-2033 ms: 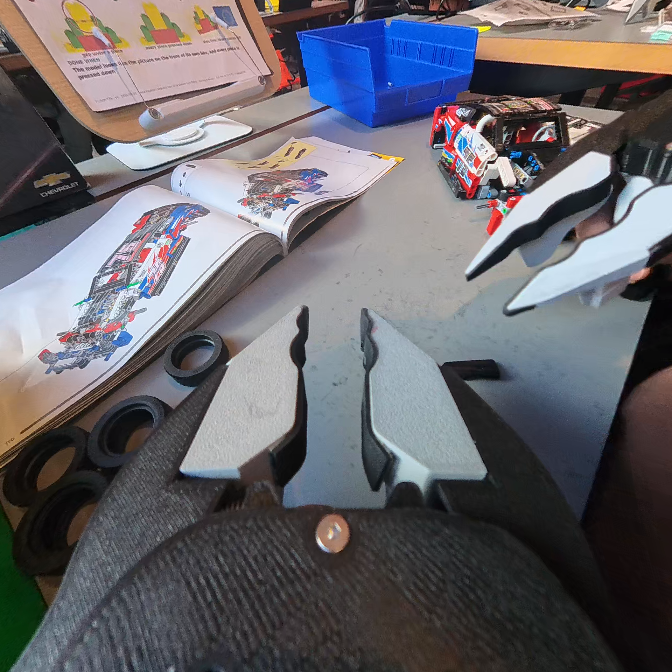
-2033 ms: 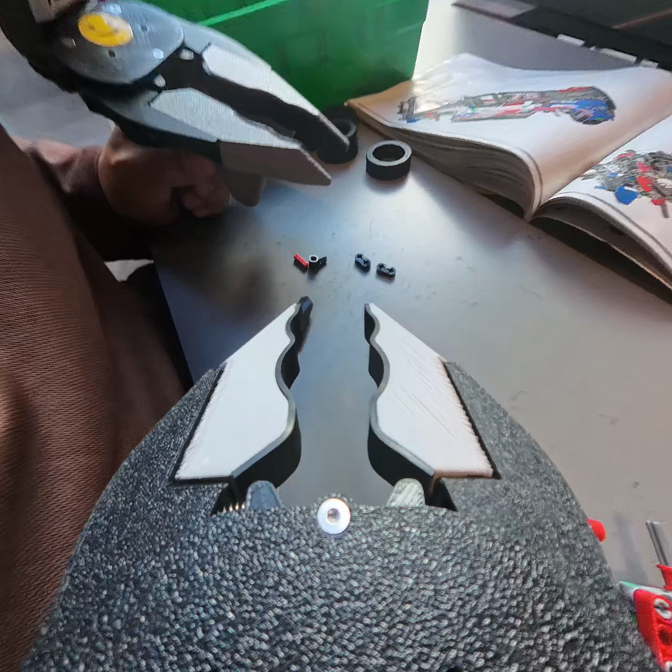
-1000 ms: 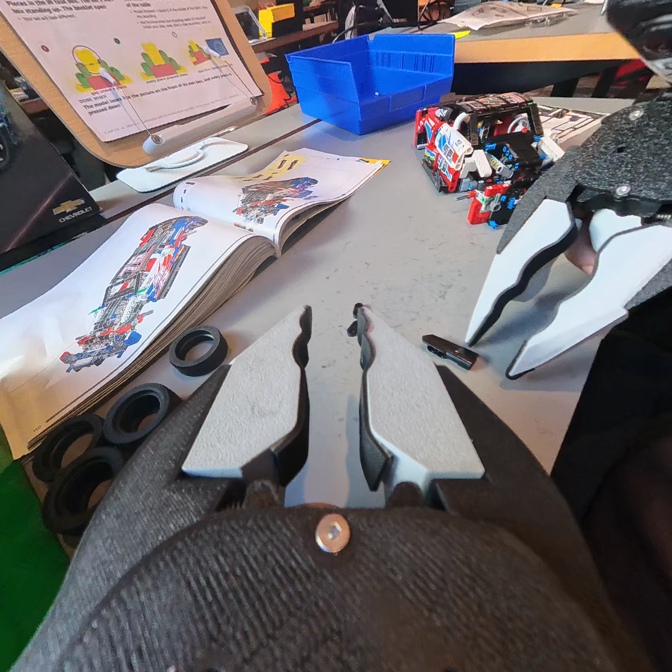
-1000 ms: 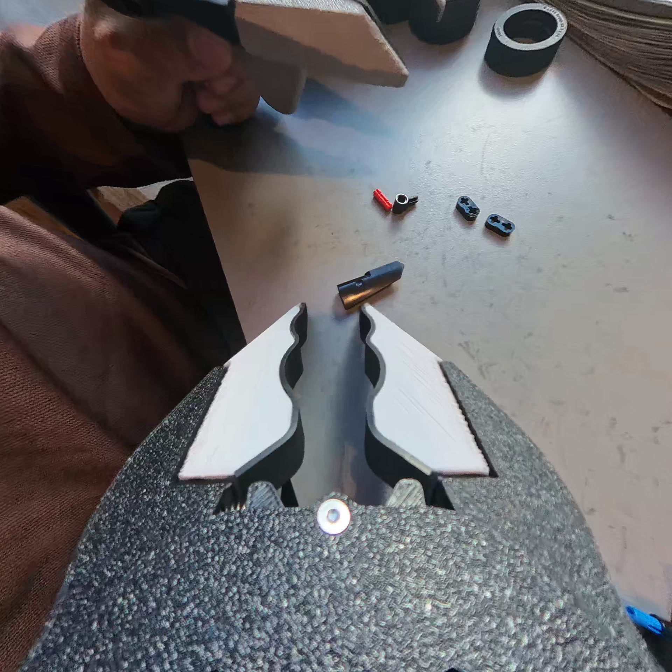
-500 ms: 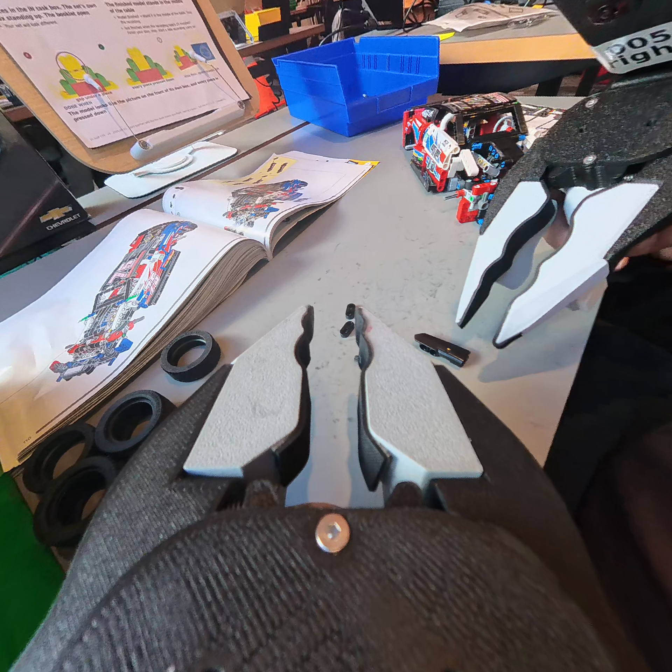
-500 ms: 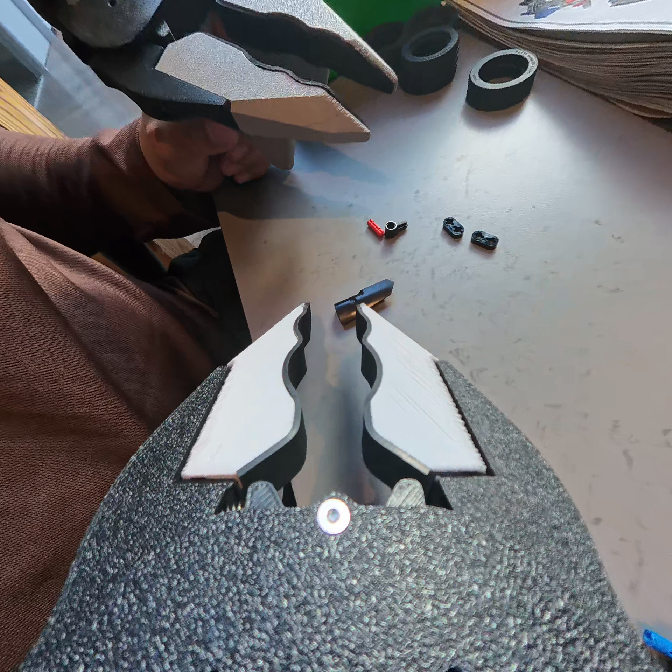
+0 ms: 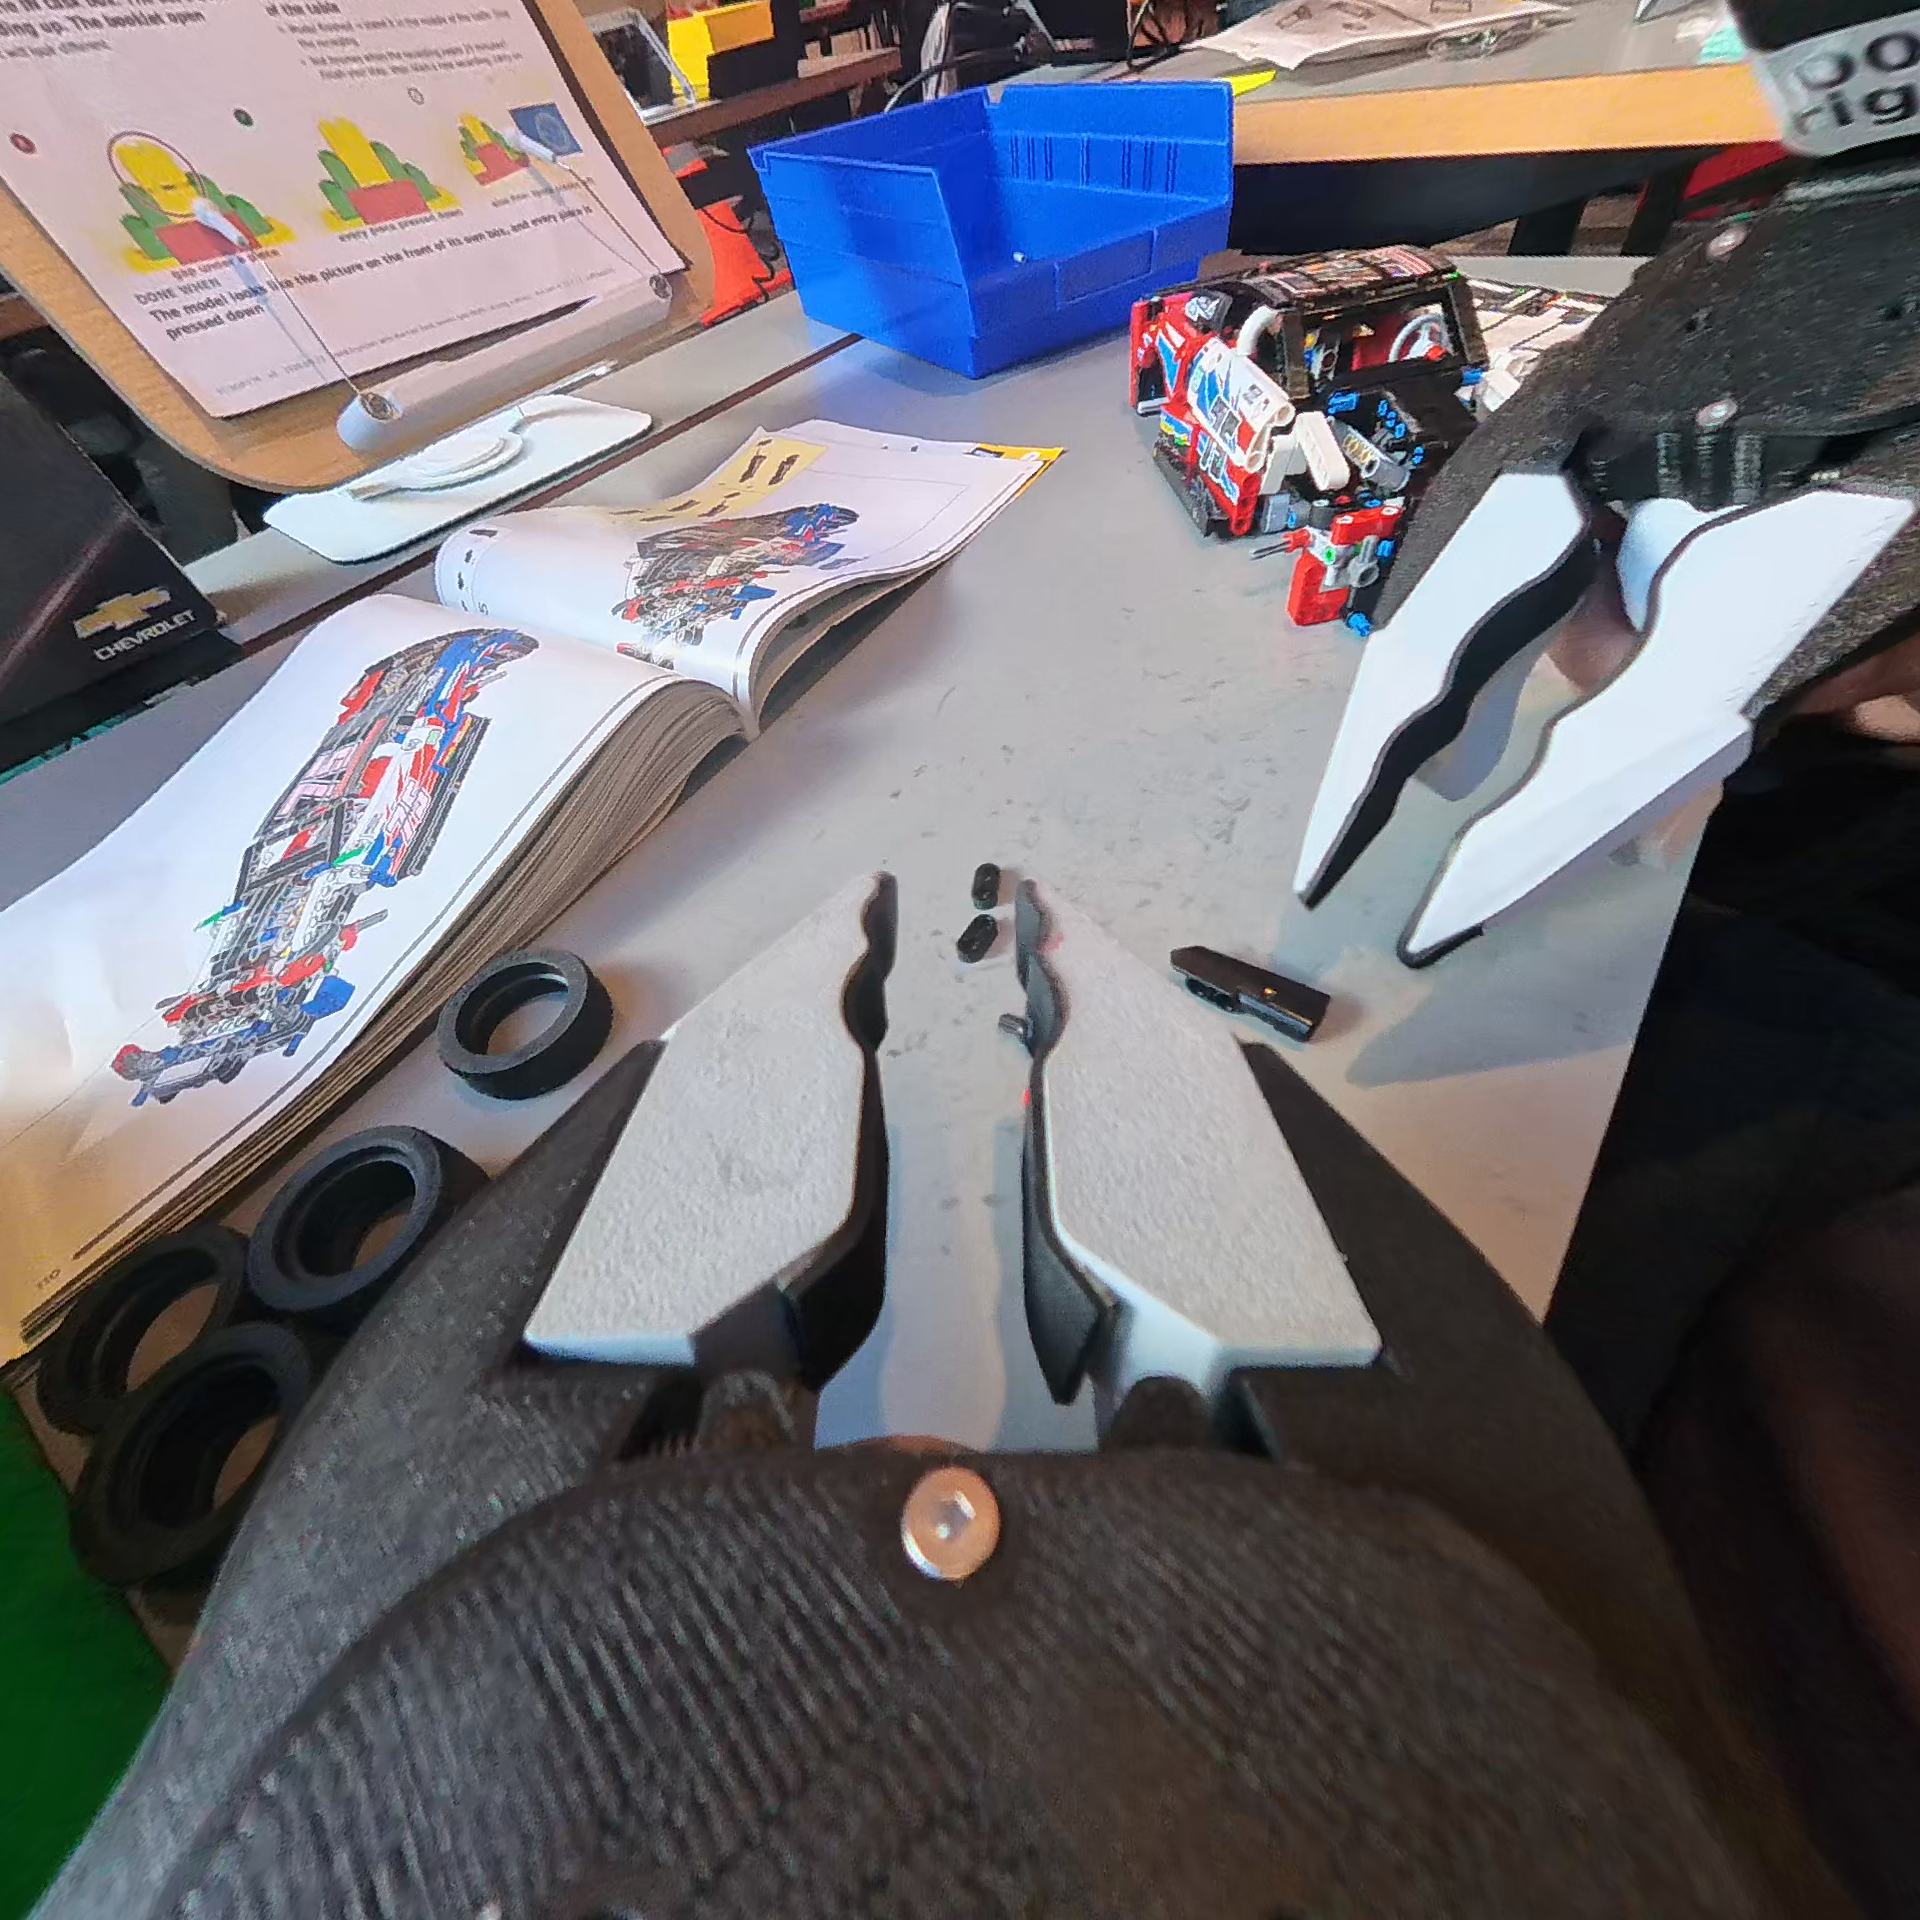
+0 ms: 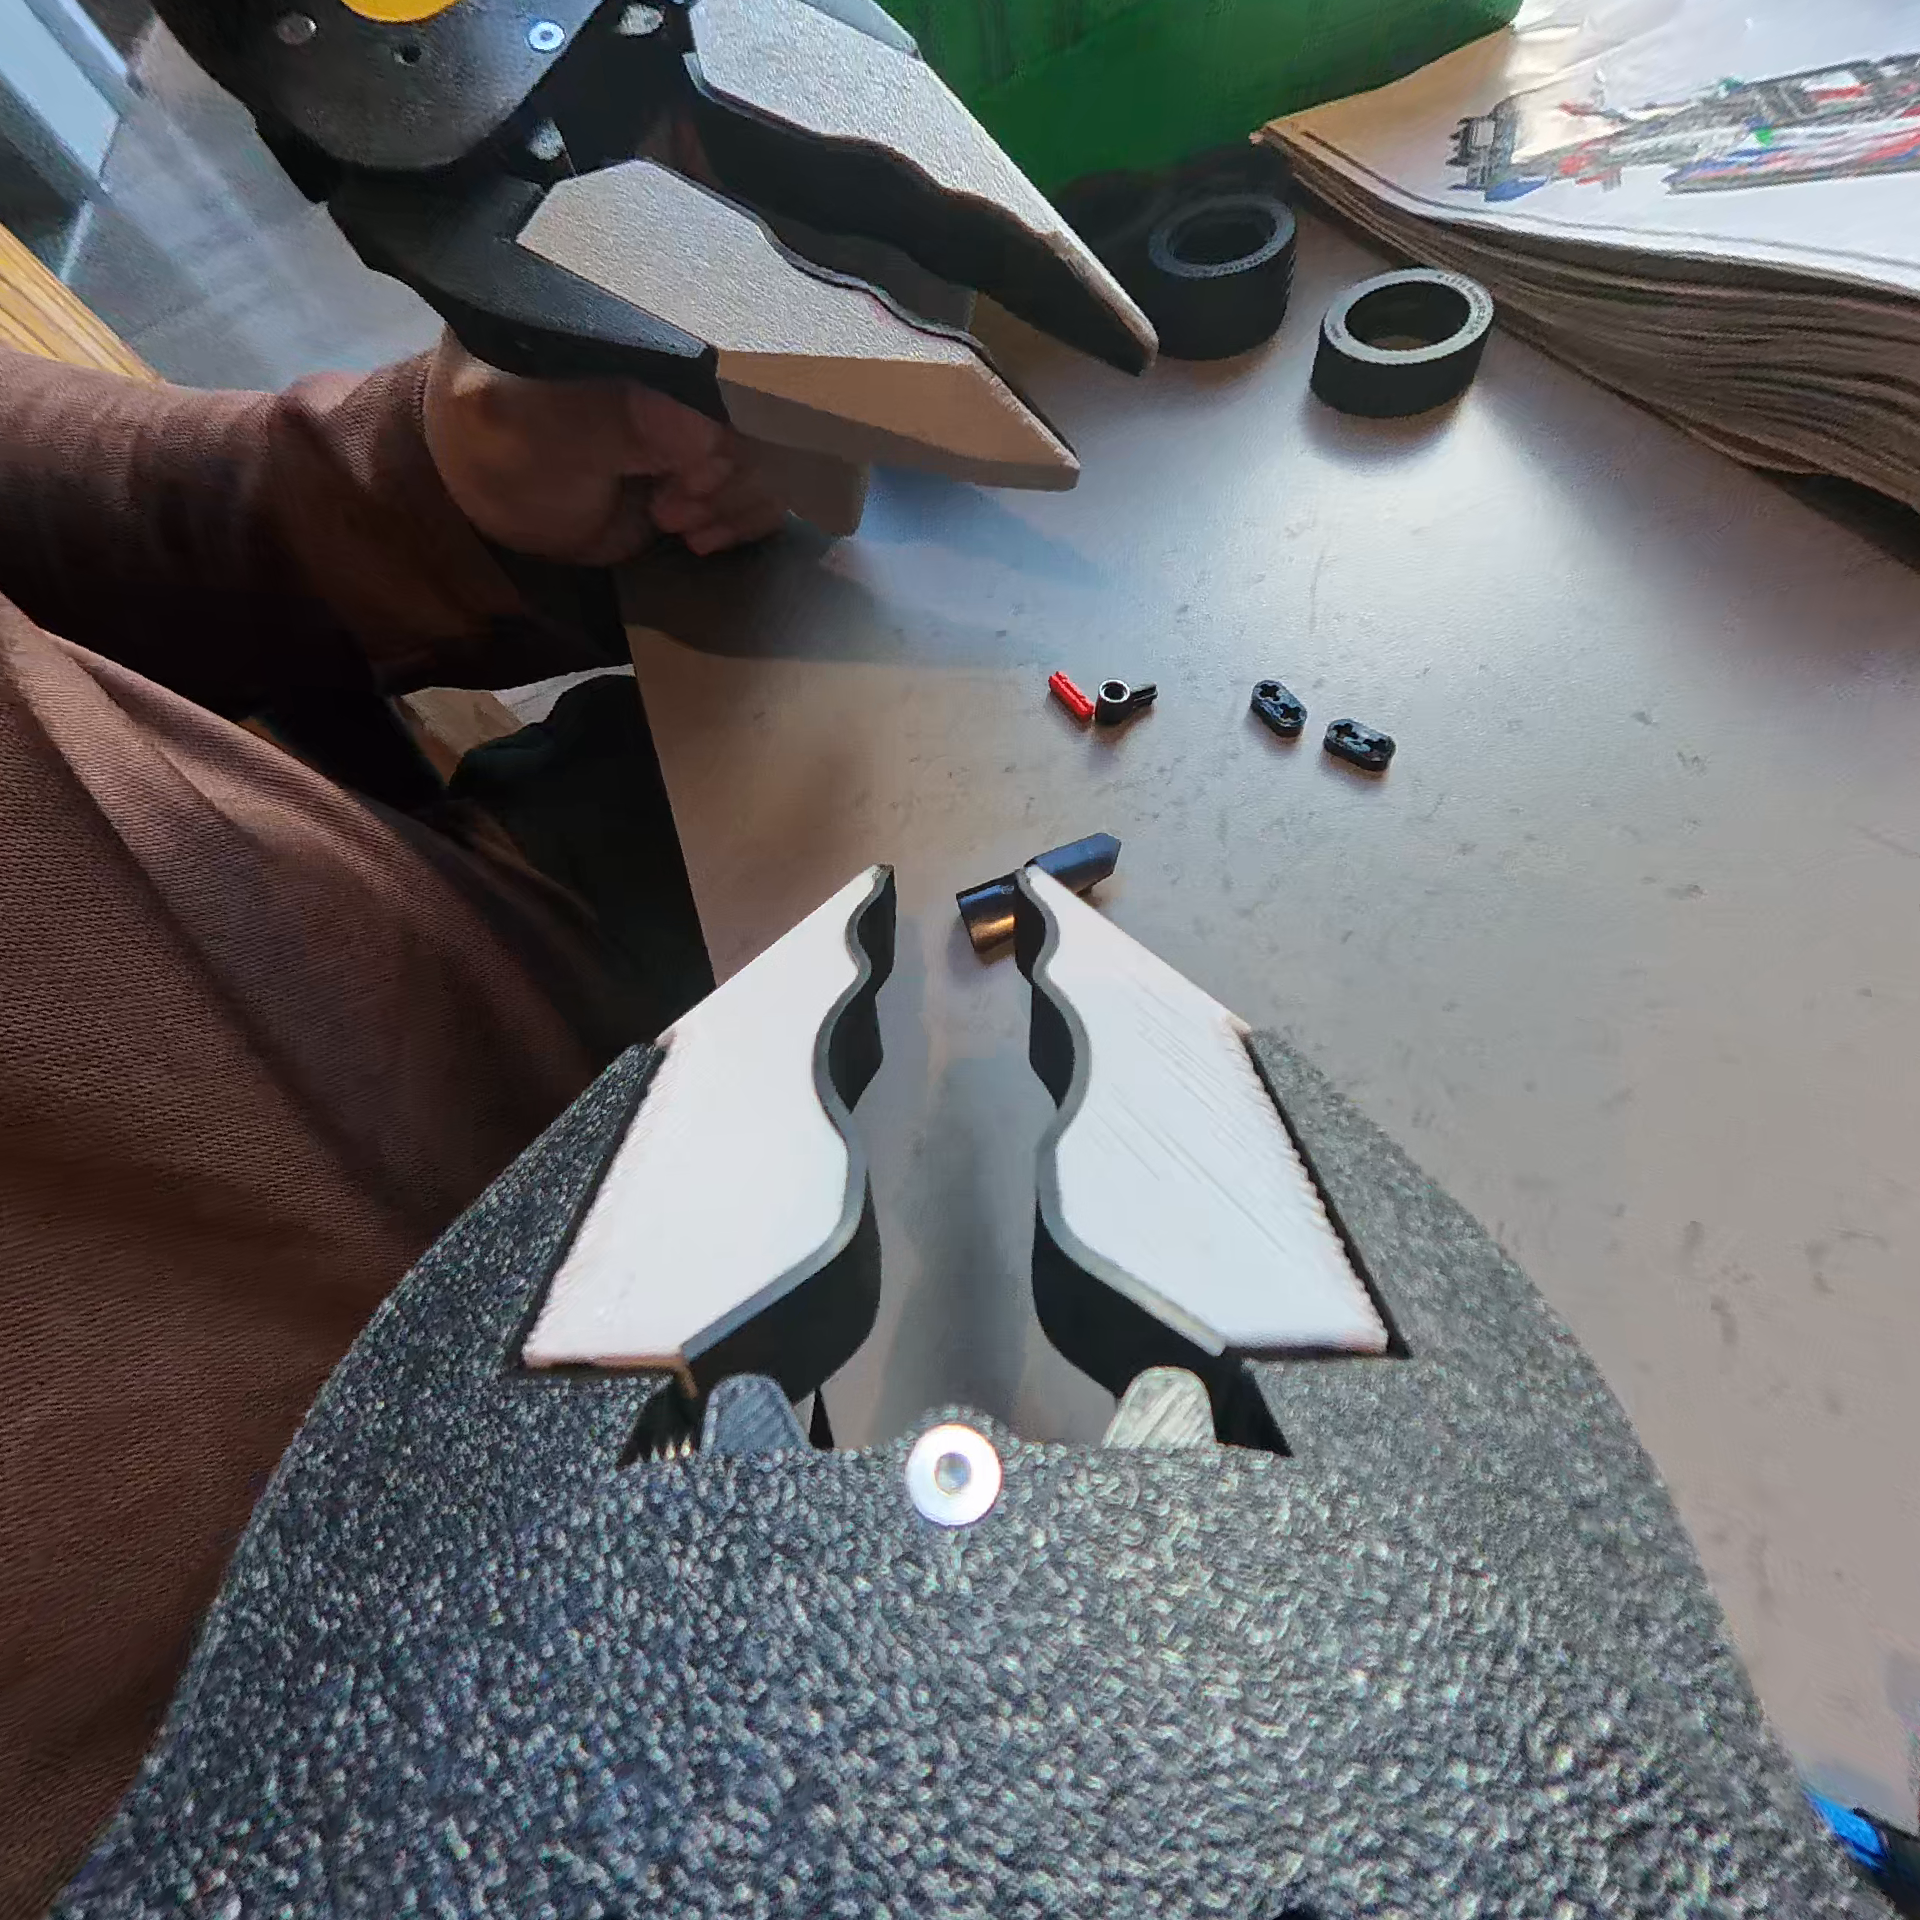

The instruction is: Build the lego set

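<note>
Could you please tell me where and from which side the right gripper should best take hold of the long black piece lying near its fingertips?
Probably across the middle of the long black piece. It lies flat and slanted on the table, one end tapered, so the open right gripper should come from above, fingers either side of its narrow width, clear of the taper.

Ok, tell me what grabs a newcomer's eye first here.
The half-built red lego car at the table's far right, beyond the right claw. Then the open instruction book on the left with black tyres beside it. Tiny black pieces lie between both open claws.
</note>
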A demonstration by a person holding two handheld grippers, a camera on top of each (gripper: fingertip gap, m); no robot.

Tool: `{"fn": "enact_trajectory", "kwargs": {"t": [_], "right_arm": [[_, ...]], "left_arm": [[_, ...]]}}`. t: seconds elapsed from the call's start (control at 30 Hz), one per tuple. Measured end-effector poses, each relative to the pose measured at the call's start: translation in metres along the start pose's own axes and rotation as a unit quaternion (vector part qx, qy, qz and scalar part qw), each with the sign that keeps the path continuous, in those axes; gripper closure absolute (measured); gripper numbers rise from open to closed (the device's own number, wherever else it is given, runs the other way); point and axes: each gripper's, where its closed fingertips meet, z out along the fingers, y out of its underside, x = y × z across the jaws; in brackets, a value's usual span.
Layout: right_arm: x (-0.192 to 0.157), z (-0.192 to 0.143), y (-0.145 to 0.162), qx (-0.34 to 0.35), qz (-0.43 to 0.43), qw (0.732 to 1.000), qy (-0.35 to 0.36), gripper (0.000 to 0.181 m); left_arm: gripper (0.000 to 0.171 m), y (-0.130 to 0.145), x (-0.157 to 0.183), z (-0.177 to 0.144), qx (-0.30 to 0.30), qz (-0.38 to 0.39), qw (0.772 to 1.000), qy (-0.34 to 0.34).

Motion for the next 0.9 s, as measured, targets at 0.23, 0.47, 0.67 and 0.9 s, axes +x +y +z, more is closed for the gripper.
{"fn": "enact_trajectory", "kwargs": {"t": [0.23,0.47,0.67,0.9], "right_arm": [[0.006,-0.001,-0.007,0.018,-0.019,0.999,0.018,0.158],[0.015,0.0,-0.014,0.033,-0.013,0.999,0.033,0.158],[0.016,-0.001,-0.016,0.04,-0.011,0.999,0.029,0.157],[0.012,-0.004,-0.019,0.05,-0.013,0.999,0.017,0.157]], "left_arm": [[0.152,-0.002,0.004,-0.001,0.007,0.004,1.0,0.009],[0.15,-0.005,0.003,-0.005,0.02,0.001,1.0,0.003],[0.148,-0.06,-0.05,-0.059,0.074,-0.095,0.99,-0.068],[0.145,-0.011,-0.241,-0.093,-0.158,-0.098,0.963,-0.192]]}}
